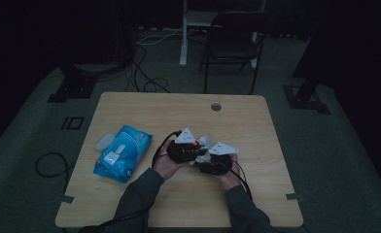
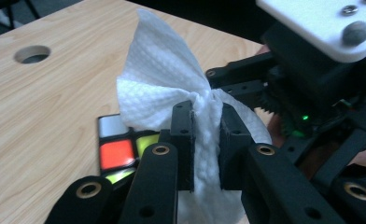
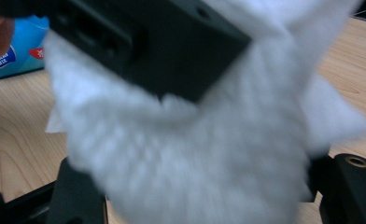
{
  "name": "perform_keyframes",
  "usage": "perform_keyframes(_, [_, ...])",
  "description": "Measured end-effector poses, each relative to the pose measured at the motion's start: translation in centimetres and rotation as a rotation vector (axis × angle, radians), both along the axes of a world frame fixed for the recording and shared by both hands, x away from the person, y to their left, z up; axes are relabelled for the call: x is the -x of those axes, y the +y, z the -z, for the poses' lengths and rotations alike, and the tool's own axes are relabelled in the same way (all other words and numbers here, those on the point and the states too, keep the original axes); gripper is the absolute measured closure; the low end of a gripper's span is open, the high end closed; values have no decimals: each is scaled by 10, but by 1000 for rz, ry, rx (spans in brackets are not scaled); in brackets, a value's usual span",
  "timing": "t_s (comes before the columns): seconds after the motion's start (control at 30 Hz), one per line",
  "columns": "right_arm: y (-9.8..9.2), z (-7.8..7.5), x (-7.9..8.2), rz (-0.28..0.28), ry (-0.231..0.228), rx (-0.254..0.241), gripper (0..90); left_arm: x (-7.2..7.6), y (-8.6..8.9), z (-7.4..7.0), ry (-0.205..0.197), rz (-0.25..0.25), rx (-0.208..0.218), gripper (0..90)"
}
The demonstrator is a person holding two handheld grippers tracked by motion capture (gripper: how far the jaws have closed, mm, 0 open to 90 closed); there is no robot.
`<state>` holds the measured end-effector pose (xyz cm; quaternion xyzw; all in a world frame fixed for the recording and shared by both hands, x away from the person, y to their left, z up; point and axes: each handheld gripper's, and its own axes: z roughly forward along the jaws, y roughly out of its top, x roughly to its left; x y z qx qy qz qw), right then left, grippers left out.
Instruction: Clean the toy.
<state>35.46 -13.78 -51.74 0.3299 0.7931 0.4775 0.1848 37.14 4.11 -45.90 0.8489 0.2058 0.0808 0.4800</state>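
The white wipe (image 2: 172, 88) is what I have in hand: in the left gripper view it is bunched into a narrow neck between my left tongs (image 2: 204, 144), whose two black jaws press it from both sides, and it fans out above them in a crinkled sheet. Just behind and below the cloth lies a puzzle cube (image 2: 120, 151) with orange, yellow-green and white faces, resting on the worktop (image 2: 45, 121); the hanging part of the wipe covers its right side, so I cannot tell whether the two touch.

In the right gripper view the same wipe (image 3: 195, 154) sits blurred and close against the lens, with a black part of the other gripper across its upper edge. My right tongs (image 1: 216, 164) are closed down tight; the cloth hides the jaw tips, so I cannot tell from here whether they pinch the wipe or the cube.

From the high view both hands meet at the middle of the worktop (image 1: 179, 104), the left tongs (image 1: 186, 150) just beside the right, the white cloth (image 1: 205, 142) poking up between them. Well off to the left lies a blue wipes pack (image 1: 123, 153), and a round cable hole (image 1: 216, 107) sits near the far edge.
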Motion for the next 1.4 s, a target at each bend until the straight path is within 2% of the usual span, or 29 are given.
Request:
perform_keyframes(0.27, [0,-1,1,-4,-3,-3,344,1,-5,1,25,56,-18,821])
perform_keyframes(0.43, [1,-1,2,-10,-5,0,344,-1,-5,1,35,68,-21,823])
perform_keyframes(0.7, [5,-1,4,-33,-12,2,344,-7,-4,-1,21,32,-12,825])
perform_keyframes(0.97, [3,-2,3,-25,-12,-3,344,-3,-5,-3,10,43,-25,825])
perform_keyframes(1.13, [0,-2,2,-14,-12,-7,345,-1,-1,-4,3,36,-19,825])
perform_keyframes(1.23, [0,-3,2,-14,-13,-7,344,-2,3,-4,-1,21,-9,825])
perform_keyframes(1.4, [-3,-3,2,-3,-13,-13,344,-5,15,-6,-17,-35,8,826])
